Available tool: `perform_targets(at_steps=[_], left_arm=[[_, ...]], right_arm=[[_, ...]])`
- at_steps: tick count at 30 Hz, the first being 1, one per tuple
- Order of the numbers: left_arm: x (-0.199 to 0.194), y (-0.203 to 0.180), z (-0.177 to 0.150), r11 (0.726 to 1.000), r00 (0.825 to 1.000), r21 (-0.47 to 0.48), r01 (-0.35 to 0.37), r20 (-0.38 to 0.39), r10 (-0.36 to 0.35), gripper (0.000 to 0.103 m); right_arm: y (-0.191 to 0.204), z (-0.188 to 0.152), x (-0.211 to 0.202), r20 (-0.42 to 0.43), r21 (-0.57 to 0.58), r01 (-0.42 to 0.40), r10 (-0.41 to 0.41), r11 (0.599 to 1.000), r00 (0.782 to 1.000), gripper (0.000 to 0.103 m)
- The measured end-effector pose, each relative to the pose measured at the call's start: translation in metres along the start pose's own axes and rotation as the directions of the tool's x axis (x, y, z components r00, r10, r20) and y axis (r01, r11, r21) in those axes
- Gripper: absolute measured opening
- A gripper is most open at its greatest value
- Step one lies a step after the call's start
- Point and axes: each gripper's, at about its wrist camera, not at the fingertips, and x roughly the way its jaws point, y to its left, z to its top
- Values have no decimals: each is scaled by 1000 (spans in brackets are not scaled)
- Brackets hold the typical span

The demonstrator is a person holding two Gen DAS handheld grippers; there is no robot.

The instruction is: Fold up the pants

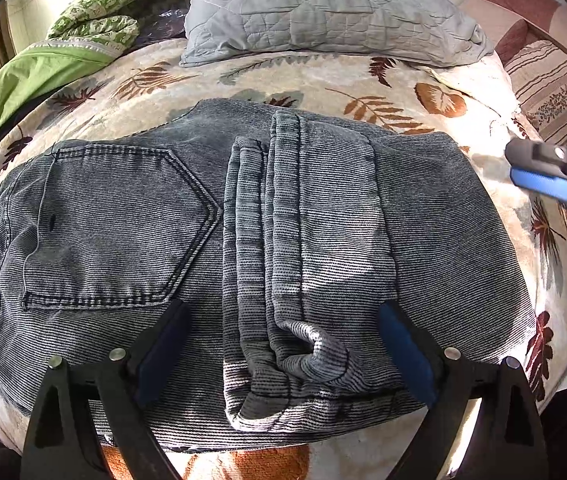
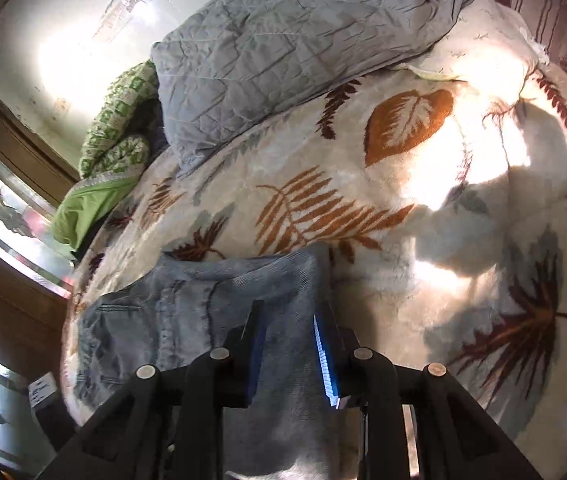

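Observation:
Grey corduroy pants (image 1: 243, 216) lie folded on the bed, back pocket to the left and the doubled legs laid over the middle. My left gripper (image 1: 283, 312) hovers over their near edge, open wide, with its blue pads either side of the rolled leg hem and not pressing on it. My right gripper (image 1: 539, 176) is off the pants' right edge, above the blanket, with nothing in it. In the right wrist view, the right gripper (image 2: 289, 316) shows a narrow gap between its pads, with the pants (image 2: 203, 312) below and to the left.
A leaf-patterned blanket (image 1: 363, 80) covers the bed. At its head lie a grey quilted pillow (image 1: 323, 8), a green patterned cloth (image 1: 95, 24) on the left, and striped bedding (image 1: 551, 80) on the right. A window and dark wooden frame (image 2: 11, 216) are on the left.

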Motion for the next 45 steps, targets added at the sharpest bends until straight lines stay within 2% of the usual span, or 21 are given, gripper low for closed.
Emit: perform_targets(at_steps=[2,5,7,9,10,11,14,17,19,23,25,27,29,32,35,36,37,38,39,41,45], left_arm=[[-1,2,2,1000,1000,-3,14,-14,-14,95],[-12,10,4,998,999,-50,33,-8,-33,95],[-23,18,3,995,998,-87,54,28,-52,95],[-26,22,1,995,999,-90,37,43,-34,95],[-20,21,-1,997,1000,-71,16,20,-15,95],[-10,20,-4,999,1000,-47,-4,-29,3,95],[-14,15,-8,1000,1000,-11,-28,-12,27,95],[-23,17,-7,1000,1000,-24,-1,17,1,95],[-12,17,-9,1000,999,-10,-9,-31,9,95],[-13,19,-12,1000,1000,-12,4,0,-4,96],[-15,20,-14,1000,1000,-11,18,9,-18,96],[-20,24,-15,999,999,-19,48,14,-48,96],[-29,33,-15,994,995,-48,93,39,-92,96],[-40,49,-13,984,988,-111,143,67,-136,96],[-54,64,-13,981,986,-144,127,122,-110,96],[-57,71,-13,981,986,-153,123,134,-102,96],[-59,79,-14,979,986,-172,112,138,-89,96],[-60,86,-15,974,987,-198,108,138,-81,96],[-61,96,-17,968,986,-224,115,141,-84,96],[-65,112,-20,956,986,-271,113,153,-73,96],[-66,136,-23,935,984,-337,114,170,-59,96]], right_arm=[[-1,-19,4,-68,37,-90,92,995,993,28],[-19,-53,32,-236,75,-57,74,995,969,28],[-25,-56,22,-191,99,-79,97,992,977,26],[-12,-52,10,-164,48,-16,24,999,986,27],[-3,-52,5,-144,5,-10,10,1000,990,27],[2,-55,4,-144,-18,-27,24,999,989,27],[-4,-67,22,-222,-39,8,-16,999,975,31],[1,-49,9,-176,-21,16,-19,1000,984,31],[15,-30,4,-136,-55,-15,8,998,991,31],[27,11,33,-164,-25,-102,96,995,982,31],[17,24,57,-151,14,-52,53,999,987,34],[-7,25,91,-242,97,-1,25,995,970,37],[-8,28,86,-211,129,-21,48,991,976,36],[23,33,74,-190,26,-1,6,1000,982,36],[55,35,74,-169,-25,-76,71,997,983,37],[63,35,80,-167,-38,-85,78,996,983,46],[67,32,90,-181,-33,-80,73,996,981,62],[67,27,106,-226,-16,-70,65,997,972,64],[67,20,123,-294,-9,-51,46,999,955,65],[76,13,120,-250,-58,-34,19,998,968,66],[86,0,91,-205,-72,-60,44,996,978,65]])
